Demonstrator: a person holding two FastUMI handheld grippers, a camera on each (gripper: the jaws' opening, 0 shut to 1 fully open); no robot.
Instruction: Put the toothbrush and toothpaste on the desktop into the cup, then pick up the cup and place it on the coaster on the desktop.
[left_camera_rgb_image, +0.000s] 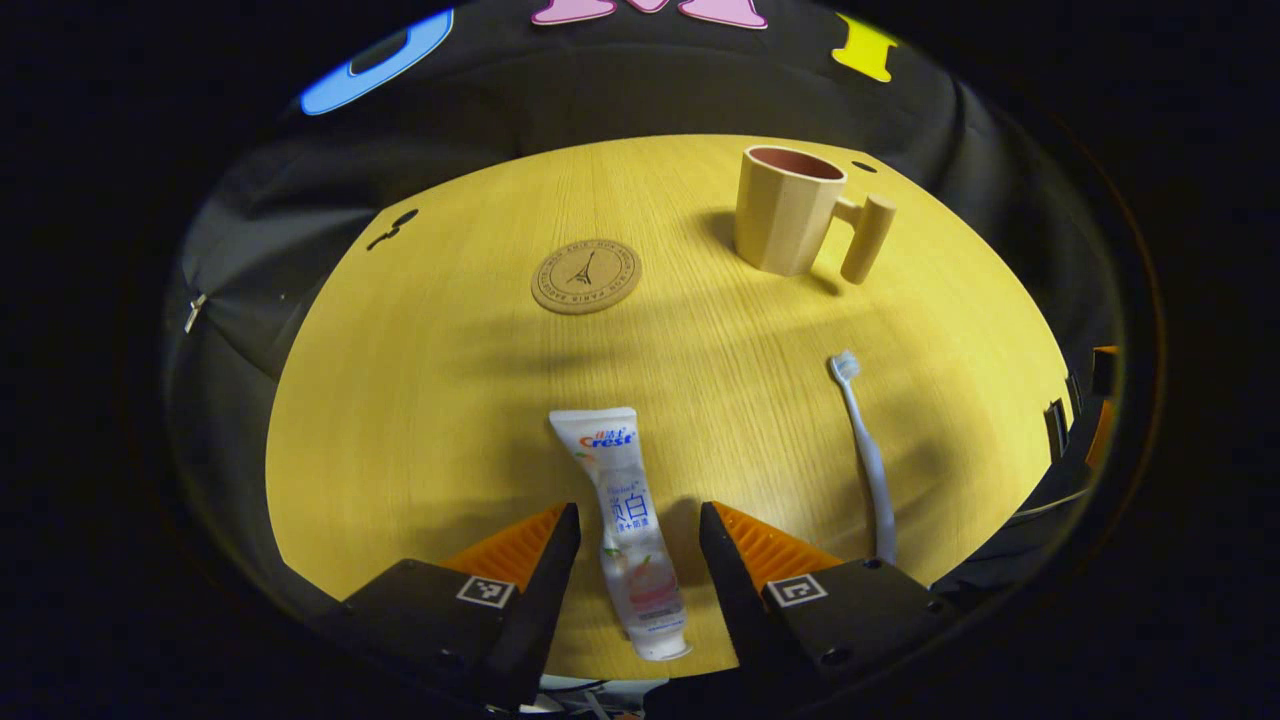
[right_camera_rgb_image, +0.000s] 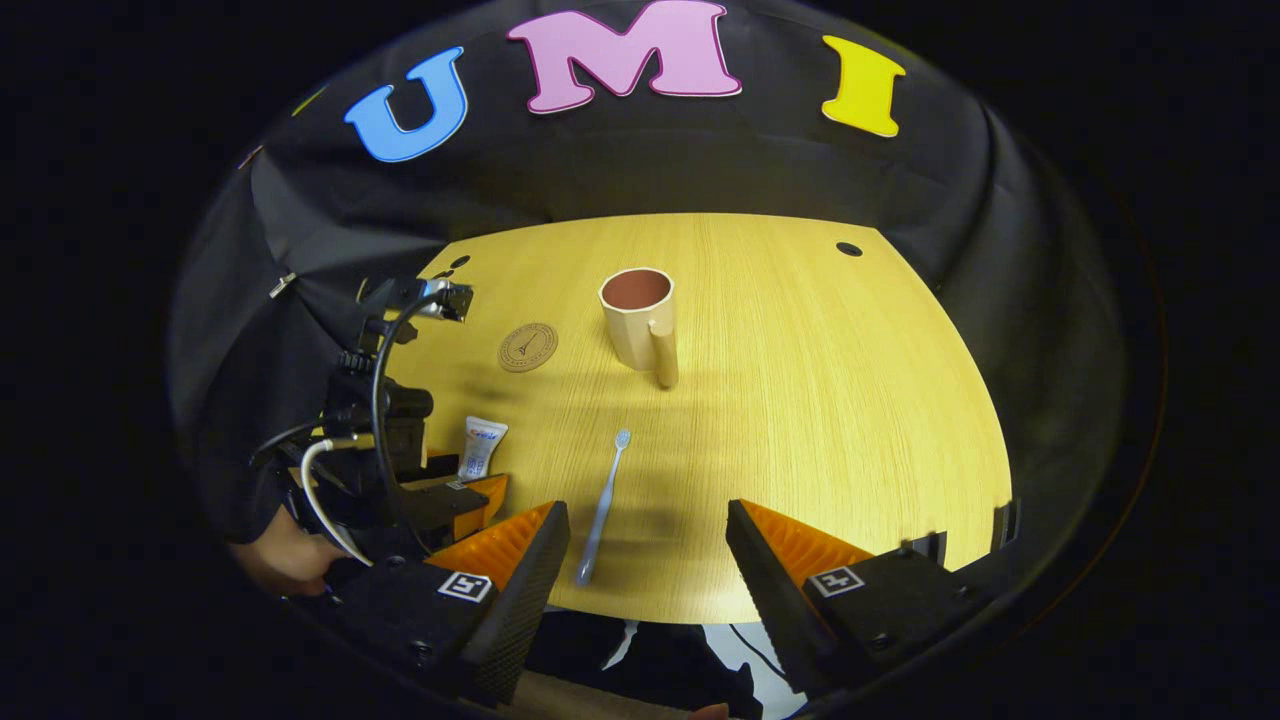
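Yellow wood desktop (left_camera_rgb_image: 420, 400), black cloth wall behind. Landmark: cup (left_camera_rgb_image: 785, 210), upright at the far side. Coaster (left_camera_rgb_image: 585, 276) left of the cup, apart. Toothpaste (left_camera_rgb_image: 625, 520) lies between my left gripper's (left_camera_rgb_image: 640, 545) open jaws, untouched. Toothbrush (right_camera_rgb_image: 603, 505) nearer than the cup, just inside my right gripper's (right_camera_rgb_image: 645, 555) open jaws.

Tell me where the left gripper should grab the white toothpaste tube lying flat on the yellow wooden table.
Grip the white toothpaste tube across its narrow width at mid-body, coming straight down from above. It lies flat, lengthwise between the open fingers of the left gripper, cap end nearest, so its long sides already face them.
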